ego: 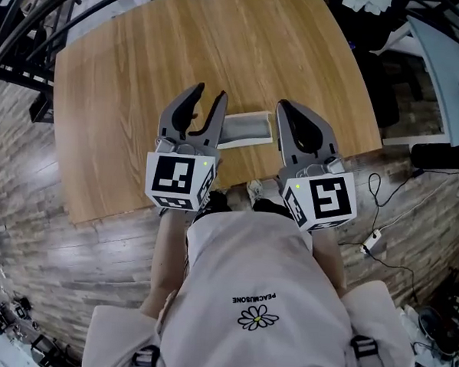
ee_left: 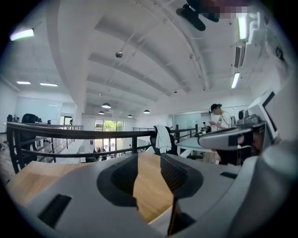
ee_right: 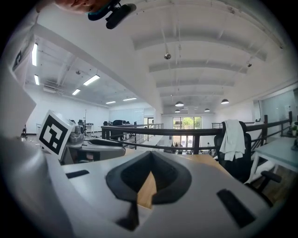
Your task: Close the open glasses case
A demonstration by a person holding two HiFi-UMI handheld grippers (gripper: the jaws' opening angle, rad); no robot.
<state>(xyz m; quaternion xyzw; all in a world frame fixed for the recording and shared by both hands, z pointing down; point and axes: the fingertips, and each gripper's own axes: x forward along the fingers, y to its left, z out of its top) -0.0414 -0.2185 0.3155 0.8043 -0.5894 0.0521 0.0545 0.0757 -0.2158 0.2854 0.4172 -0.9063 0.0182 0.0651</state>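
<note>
Over the wooden table (ego: 136, 66), the left gripper (ego: 210, 101) points toward 12 o'clock with its jaws parted. Only bare wood shows in the gap, and it holds nothing. At its 3 o'clock, just beside the nearer jaw, the grey glasses case (ego: 246, 129) lies on the tabletop close to the table's 6 o'clock edge. It looks open, with a pale trough facing up, though it is too small here to be sure. At the case's 3 o'clock the right gripper (ego: 284, 106) hovers, jaws together and empty.
</note>
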